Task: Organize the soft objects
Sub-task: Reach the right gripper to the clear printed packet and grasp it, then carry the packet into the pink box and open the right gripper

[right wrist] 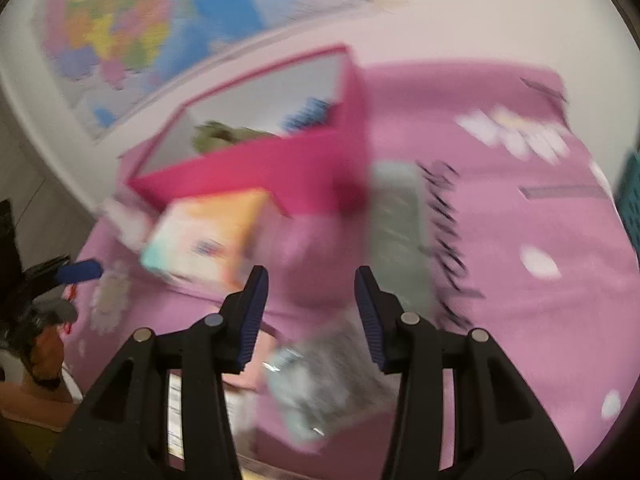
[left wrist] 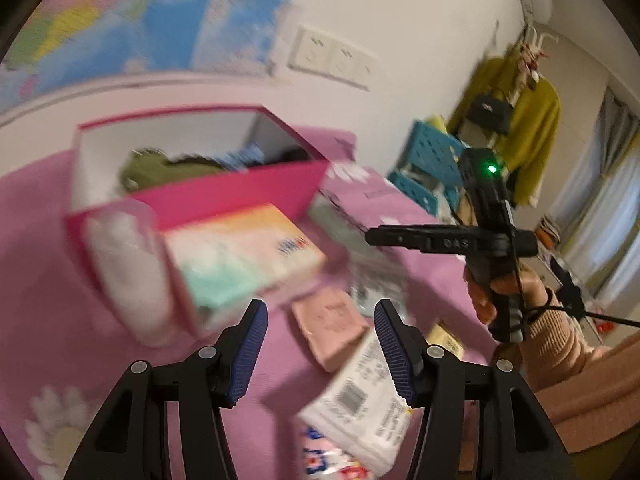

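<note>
A magenta box [left wrist: 224, 196] with white inner walls stands open on the pink bedsheet [left wrist: 40, 240], with an olive cloth [left wrist: 160, 168] and something blue inside. A pastel tissue pack [left wrist: 240, 252] and a white plastic-wrapped pack [left wrist: 124, 272] lean against its front. A pink folded piece [left wrist: 328, 324] and a white barcode pack [left wrist: 360, 412] lie under my left gripper [left wrist: 320, 306], which is open and empty. My right gripper [right wrist: 312, 276] is open and empty above a grey-green fringed scarf [right wrist: 400, 220] and a clear bag [right wrist: 316, 380]. The box [right wrist: 256, 176] is ahead of it.
Both views are blurred. A hand in a pink sleeve [left wrist: 560, 344] holds the right gripper's body [left wrist: 488, 240] at the right. Blue crates [left wrist: 432, 160] and hanging yellow garments [left wrist: 532, 132] stand beyond the bed. A map [right wrist: 120, 20] covers the wall behind the box.
</note>
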Available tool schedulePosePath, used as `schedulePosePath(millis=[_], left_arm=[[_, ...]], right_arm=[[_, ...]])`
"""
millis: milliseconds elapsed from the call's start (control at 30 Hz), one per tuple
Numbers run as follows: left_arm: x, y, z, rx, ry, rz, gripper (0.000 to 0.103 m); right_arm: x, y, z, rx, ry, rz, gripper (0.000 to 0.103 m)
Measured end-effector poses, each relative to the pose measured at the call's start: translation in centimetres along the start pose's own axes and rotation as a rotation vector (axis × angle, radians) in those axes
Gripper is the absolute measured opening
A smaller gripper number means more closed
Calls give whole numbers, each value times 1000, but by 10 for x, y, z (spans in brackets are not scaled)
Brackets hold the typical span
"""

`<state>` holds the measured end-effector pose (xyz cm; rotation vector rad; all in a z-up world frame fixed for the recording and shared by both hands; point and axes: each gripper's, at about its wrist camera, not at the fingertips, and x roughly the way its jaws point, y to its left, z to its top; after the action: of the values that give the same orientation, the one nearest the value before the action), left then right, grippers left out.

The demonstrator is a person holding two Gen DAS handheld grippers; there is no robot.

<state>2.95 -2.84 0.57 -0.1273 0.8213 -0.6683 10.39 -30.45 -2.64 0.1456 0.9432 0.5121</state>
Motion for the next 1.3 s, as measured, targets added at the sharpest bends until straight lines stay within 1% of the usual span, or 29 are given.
schedulePosePath(millis=[100,167,300,367,400,533,633,767,800,833,867,900,933,1000,1100,1300], left_arm=[[22,-12,-1,9,53,-63,57],[33,-17,-1,17,83,-93,57],[59,-30,0,27,156,-169,57],[72,-33,-1,13,195,-216,57],[77,-36,-2,10,210,-226,57],[95,-39,-5,-8,260,-237,57],[101,-34,-6,-27,274,-224,57],[106,-25,-11,-56,293,-207,57],[108,-23,-12,-63,298,-206,57],[109,-22,-13,-71,302,-213,57],[109,-22,-13,-75,301,-211,57],[109,-21,-13,-77,298,-205,57],[108,-21,-13,-78,297,-202,57],[108,-18,-13,-90,296,-196,57],[106,-13,-13,-115,292,-188,57],[108,-9,-10,-139,290,-192,57]], right_arm=[[2,-21,-12,52,36,-43,47],[1,-33,-20,82,52,-53,47],[-3,-38,-28,94,47,-42,48],[-2,-34,-30,81,49,-13,50],[0,-31,-31,79,53,9,51],[0,-26,-34,81,62,87,51],[-1,-24,-37,104,59,153,51],[-4,-20,-37,106,49,245,43],[-3,-18,-37,100,52,255,42],[-2,-15,-37,89,54,248,37],[-1,-12,-37,79,56,243,23],[2,-10,-38,77,69,255,12],[4,-8,-37,68,76,253,10],[4,-2,-39,39,81,255,8],[-8,3,-38,29,28,272,5],[-23,0,-29,106,-50,335,4]])
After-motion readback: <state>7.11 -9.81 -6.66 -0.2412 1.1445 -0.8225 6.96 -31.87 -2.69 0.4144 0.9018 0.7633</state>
